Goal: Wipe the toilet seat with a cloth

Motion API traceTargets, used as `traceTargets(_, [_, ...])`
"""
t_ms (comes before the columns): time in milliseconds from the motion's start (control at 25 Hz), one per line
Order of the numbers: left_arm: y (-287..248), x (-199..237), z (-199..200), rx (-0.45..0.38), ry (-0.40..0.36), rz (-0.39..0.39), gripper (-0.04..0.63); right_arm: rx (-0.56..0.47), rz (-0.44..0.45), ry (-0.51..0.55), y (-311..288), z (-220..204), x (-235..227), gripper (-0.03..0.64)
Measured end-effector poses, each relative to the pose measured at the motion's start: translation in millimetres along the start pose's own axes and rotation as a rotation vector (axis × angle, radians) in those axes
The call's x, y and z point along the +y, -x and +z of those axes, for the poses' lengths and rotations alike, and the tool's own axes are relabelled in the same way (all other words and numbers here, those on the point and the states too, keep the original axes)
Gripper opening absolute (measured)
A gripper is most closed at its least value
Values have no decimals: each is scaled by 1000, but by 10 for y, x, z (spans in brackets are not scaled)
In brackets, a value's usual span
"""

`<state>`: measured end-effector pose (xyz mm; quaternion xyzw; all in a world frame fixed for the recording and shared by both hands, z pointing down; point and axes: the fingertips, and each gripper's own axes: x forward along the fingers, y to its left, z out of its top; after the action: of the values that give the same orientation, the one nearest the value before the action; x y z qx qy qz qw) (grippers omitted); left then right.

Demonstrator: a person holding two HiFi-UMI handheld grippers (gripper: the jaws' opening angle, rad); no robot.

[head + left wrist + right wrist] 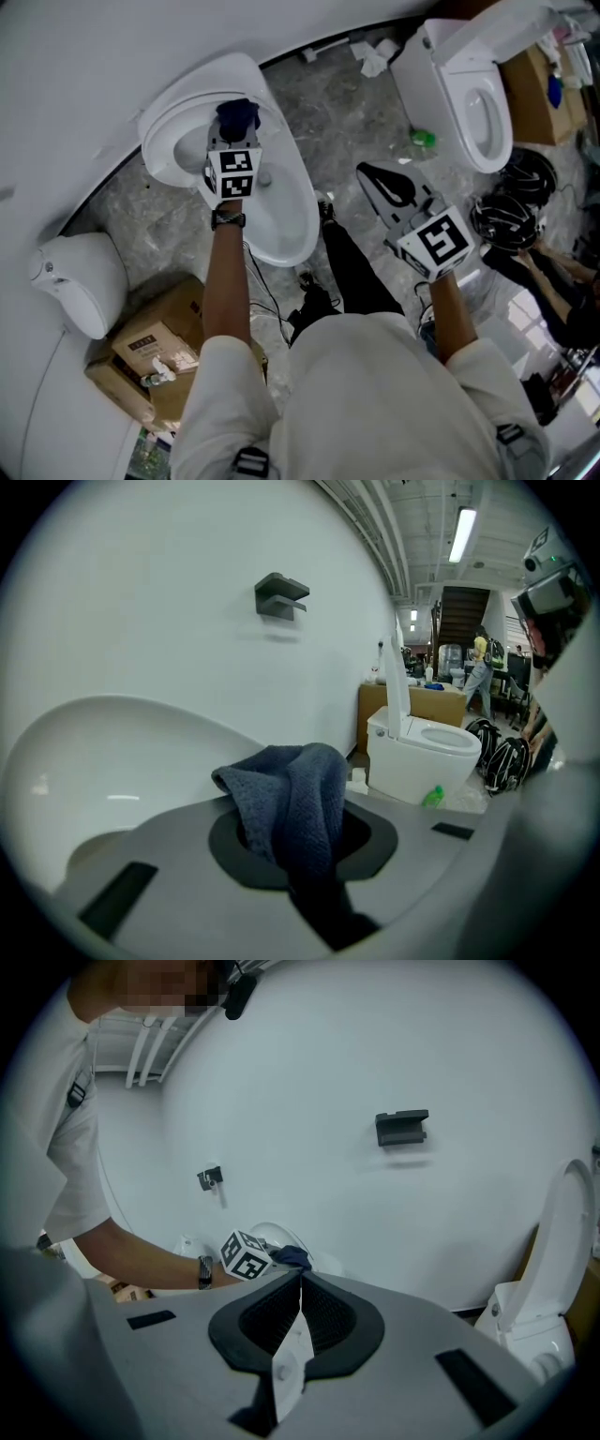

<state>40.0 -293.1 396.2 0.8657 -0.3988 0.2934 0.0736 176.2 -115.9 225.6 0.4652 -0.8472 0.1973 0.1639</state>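
Note:
In the head view a white toilet (291, 220) stands at the upper left. My left gripper (235, 127) reaches over its back part, shut on a dark blue cloth (238, 113). In the left gripper view the cloth (292, 803) hangs bunched between the jaws, right in front of the toilet's curved white surface (103, 761); I cannot tell whether they touch. My right gripper (373, 178) hovers over the floor to the right of the toilet. Its jaws are shut with nothing between them (300, 1274). From there I see the left gripper's marker cube (246, 1255) and the cloth (292, 1257).
A second toilet (473, 98) with its lid up stands at the upper right, a green bottle (424, 141) beside it. Cardboard boxes (155, 361) and a white fixture (80, 281) are at the lower left. Black helmets (511, 202) and cables (309, 300) lie on the floor.

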Motion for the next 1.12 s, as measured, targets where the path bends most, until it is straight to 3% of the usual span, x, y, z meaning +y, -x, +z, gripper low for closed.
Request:
traceTargets(160, [-62,-64,-117,13,-22,-3,58,9,1,-7,-6,-49,-11,29])
traceTargets(440, [-21,-113,-98,-43,-74,5,58,12,7,-17,-51,-117,-10,29])
traceTargets(680, [-16,-166,-101,-64,-66,13,58,23,5,-32,-85,-192,-9,29])
traceTargets(800, [-69,-264,-281,-31,-71,-13,58,29,5,-34,-96,-210,-3,29])
traceTargets(960, [-177,-270,-493,10,-25,-4,58,42,-2,-38,-78,-267,-34,29])
traceTargets(1120, [-282,-356,-537,30,-51,-7,58,57,-9,-44,-53,-354,-78,29])
